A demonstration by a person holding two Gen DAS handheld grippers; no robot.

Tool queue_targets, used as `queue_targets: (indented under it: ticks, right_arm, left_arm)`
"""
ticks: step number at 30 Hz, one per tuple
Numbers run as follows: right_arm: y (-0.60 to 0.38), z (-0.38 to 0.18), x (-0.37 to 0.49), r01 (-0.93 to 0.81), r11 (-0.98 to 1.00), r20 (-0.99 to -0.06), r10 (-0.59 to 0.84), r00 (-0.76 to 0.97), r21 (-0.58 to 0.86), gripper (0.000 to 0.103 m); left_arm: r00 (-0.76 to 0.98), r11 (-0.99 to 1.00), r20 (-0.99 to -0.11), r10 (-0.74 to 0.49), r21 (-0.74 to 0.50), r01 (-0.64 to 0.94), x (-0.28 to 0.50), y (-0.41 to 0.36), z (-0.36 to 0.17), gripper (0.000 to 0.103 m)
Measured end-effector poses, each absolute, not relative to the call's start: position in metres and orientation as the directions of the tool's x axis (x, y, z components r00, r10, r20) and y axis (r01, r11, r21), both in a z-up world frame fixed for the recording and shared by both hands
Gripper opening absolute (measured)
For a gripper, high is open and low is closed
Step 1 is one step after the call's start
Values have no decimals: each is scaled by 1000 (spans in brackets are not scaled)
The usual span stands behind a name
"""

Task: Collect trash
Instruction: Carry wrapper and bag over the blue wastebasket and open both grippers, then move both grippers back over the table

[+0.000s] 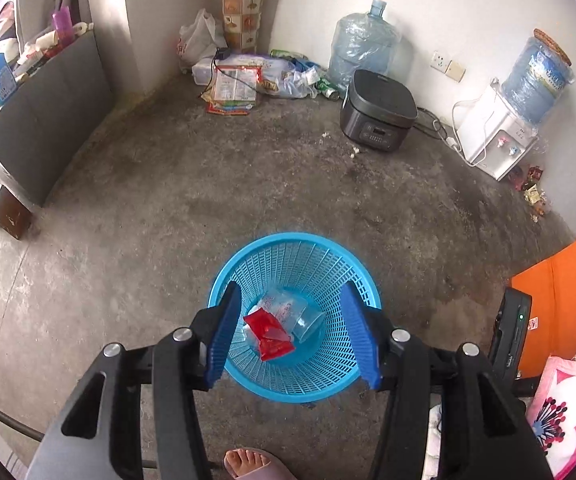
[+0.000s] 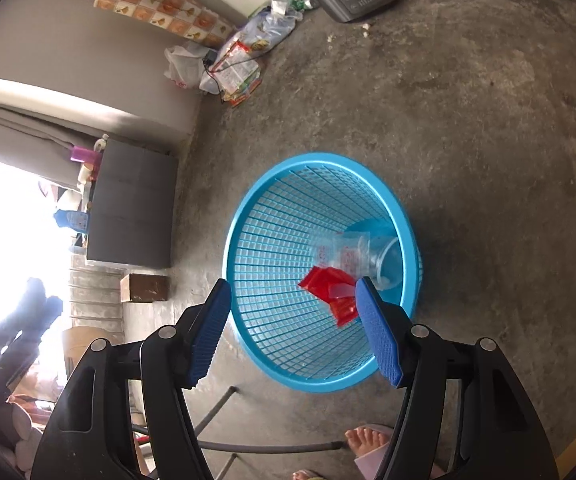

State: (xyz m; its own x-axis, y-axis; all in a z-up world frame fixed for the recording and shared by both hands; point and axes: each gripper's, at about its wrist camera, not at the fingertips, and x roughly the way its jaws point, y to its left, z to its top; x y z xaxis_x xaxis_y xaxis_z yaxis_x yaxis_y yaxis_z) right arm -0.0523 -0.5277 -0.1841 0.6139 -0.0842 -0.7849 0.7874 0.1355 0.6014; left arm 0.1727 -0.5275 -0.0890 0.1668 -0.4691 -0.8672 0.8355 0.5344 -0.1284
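A blue mesh waste basket (image 1: 248,254) stands on the concrete floor, also in the right wrist view as the basket (image 2: 272,248). At its bottom lie a red wrapper (image 1: 270,332) (image 2: 323,284) and a clear plastic bag (image 1: 288,310) (image 2: 351,254). My left gripper (image 1: 291,292) hangs above the basket's mouth with its blue pads apart and nothing between them. My right gripper (image 2: 293,286) also hovers over the basket, jaws spread, empty.
More litter (image 1: 240,84) lies in the far corner by a white plastic bag (image 1: 198,38). A dark rice cooker (image 1: 377,110), water jugs and a white dispenser (image 1: 495,136) line the wall. A person's sandalled foot (image 1: 248,464) stands near the basket. An orange box (image 1: 559,300) sits at right.
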Motion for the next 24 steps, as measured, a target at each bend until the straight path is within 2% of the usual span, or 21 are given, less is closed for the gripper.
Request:
queue_targets:
  ticks: [4,7,14,20,24]
  right_arm:
    - [-514,-137,-58,770,221,-752,-177,635,598,62]
    - [-501,-97,-59,754,303,-714,-250,654,584,64]
    - [-456,-3,-56,717,492,-603,-399,690,495,78]
    - [-407,57,-51,690,630,-503,-493,710,356,95]
    - [-382,82,-48,673,676,-453,-520,724,300,95]
  left_arm:
    - [214,526,-799,-562,-146,838,160,-499,-39,54]
    - [243,524,-737,-630,-172,834,149,-472,4,60]
    - [339,503,-555,-759,-169,848,108,-392,97,84]
    - [418,537,-466,-780,-154,829,81,-323,141,97]
    - [472,574,-440,-764,-129,809,67,-280,154,97]
